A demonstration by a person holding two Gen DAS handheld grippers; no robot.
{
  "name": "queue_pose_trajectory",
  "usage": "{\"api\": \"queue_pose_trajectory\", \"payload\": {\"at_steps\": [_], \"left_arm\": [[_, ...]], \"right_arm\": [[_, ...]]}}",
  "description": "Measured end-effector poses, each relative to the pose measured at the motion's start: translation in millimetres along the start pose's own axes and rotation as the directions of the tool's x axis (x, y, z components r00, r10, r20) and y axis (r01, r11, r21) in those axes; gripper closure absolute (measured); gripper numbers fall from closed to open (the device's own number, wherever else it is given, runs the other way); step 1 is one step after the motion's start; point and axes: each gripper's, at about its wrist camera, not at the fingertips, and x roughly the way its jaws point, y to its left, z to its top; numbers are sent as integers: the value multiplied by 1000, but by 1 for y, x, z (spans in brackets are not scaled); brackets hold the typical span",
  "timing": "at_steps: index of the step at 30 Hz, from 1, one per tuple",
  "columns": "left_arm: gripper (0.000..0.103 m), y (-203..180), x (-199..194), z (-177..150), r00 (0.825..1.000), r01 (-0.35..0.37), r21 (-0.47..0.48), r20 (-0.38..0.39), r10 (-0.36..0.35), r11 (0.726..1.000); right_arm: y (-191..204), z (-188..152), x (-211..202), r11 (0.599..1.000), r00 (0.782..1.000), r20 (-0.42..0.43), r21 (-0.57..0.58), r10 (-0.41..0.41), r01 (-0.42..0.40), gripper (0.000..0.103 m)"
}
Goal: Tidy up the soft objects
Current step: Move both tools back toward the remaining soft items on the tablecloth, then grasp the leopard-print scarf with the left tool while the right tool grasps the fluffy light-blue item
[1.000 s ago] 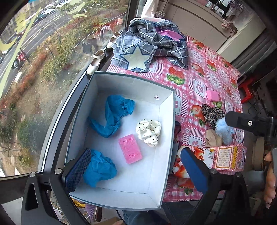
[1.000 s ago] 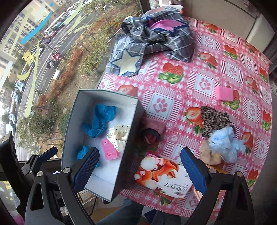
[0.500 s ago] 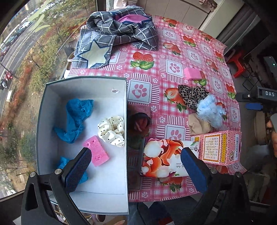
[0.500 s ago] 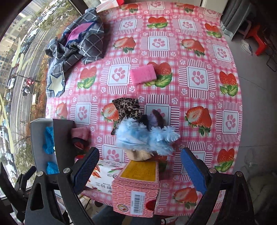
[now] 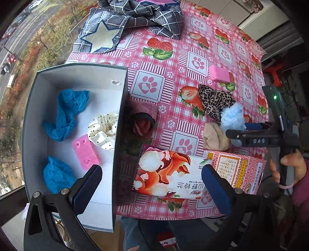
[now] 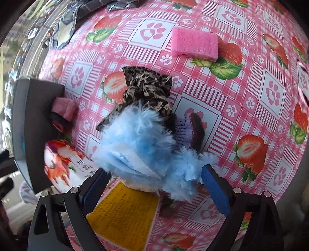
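Fluffy pale-blue plush item (image 6: pixel 143 142) lies on the strawberry-print tablecloth (image 6: pixel 251 81), between the right gripper (image 6: pixel 154 185)'s wide-spread fingers. Approach step; next, close and carry to the grey open box (image 5: pixel 77 69). Left gripper (image 5: pixel 150 185) gapes, empty.

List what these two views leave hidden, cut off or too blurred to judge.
- Beige cloth: the fluffy blue item covers it in the right wrist view.
- Purple knit piece: mostly buried under the same fluff.
- Dark pink sock: partly behind the box wall, left wrist view.
- Plaid cloth: cut off by the top edge.
- Right tongs: contact with the fluff unclear.
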Motion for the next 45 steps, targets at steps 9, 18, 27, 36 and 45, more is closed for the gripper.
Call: {"api": "queue_pose_trajectory", "payload": {"at_steps": [9, 18, 27, 36, 45], "left_arm": [[0, -62, 28, 47, 999, -23, 109, -21, 26, 994], [0, -142, 96, 90, 990, -34, 263, -121, 68, 964], [0, -149, 143, 118, 974, -122, 262, -152, 166, 957], [0, -131, 175, 137, 940, -297, 217, -104, 325, 930], [0, -88, 158, 141, 953, -276, 119, -93, 287, 954]], "right_arm": [[-92, -30, -5, 945, 997, 81, 326, -11, -16, 12], [-185, -82, -5, 828, 994, 70, 560, -78, 26, 12], [-159, -80, -35, 919, 968, 249, 385, -20, -80, 12], [-119, -10, 3, 944, 988, 146, 331, -52, 1, 5], [-188, -45, 3, 864, 962, -8, 440, -271, 247, 5]]}}
